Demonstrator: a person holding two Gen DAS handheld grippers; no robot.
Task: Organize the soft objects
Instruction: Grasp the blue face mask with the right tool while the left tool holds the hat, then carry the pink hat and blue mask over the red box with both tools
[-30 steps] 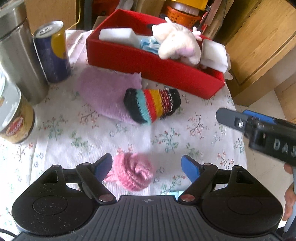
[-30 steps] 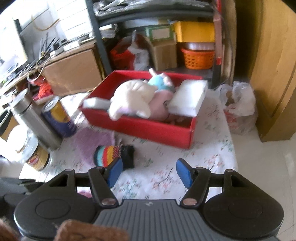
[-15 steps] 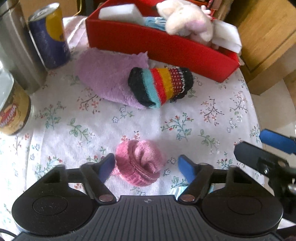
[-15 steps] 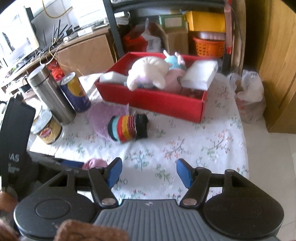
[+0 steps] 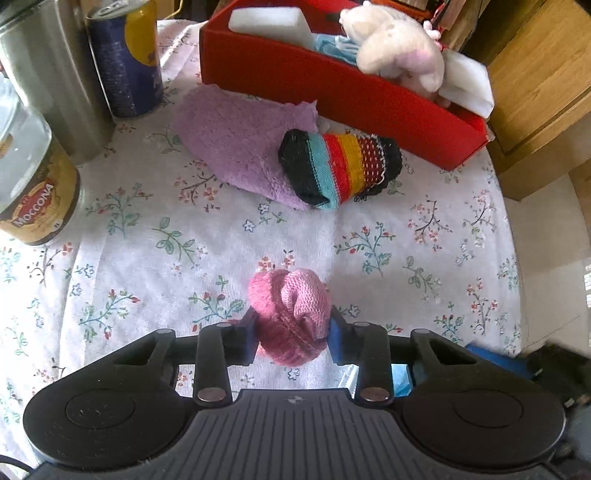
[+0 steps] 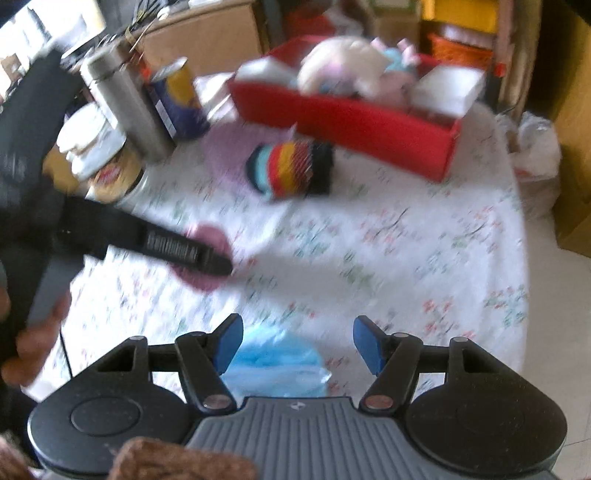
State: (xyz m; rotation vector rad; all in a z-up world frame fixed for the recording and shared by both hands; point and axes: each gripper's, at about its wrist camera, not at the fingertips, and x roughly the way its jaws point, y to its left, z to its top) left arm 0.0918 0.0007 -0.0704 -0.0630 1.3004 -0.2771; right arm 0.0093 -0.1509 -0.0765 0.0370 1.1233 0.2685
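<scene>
Left wrist view
- Left gripper [image 5: 291,341]: its jaws have just been closing, and the blue pads now pinch the pink sock ball [image 5: 289,315] from both sides, near the front edge of the flowered tablecloth [image 5: 147,236].
- Already stored: the red box [image 5: 369,99] at the far side holds a plush toy [image 5: 399,48] and white foam blocks [image 5: 269,20] – those look done.
- Left on the cloth: a purple cloth [image 5: 236,144] and a striped sock roll [image 5: 340,166] lying partly on it, both just in front of the box.
- Hard things at far left: a steel flask [image 5: 55,74], a drink can [image 5: 125,55] and a coffee jar [image 5: 33,184] (not part of the sorting, I judge).

Right wrist view (blurred)
- Right gripper [image 6: 297,347]: fingers spread, nothing between the pads; a pale blue soft thing [image 6: 275,362] lies just below and between them, apart from the pads – what it is I cannot tell.
- Left gripper, seen from the side at left: closed around the pink ball in the middle of the cloth.

Progress
- Judgement: partly done – four soft items seem to remain outside the box; the pink ball is gripped but not lifted.
</scene>
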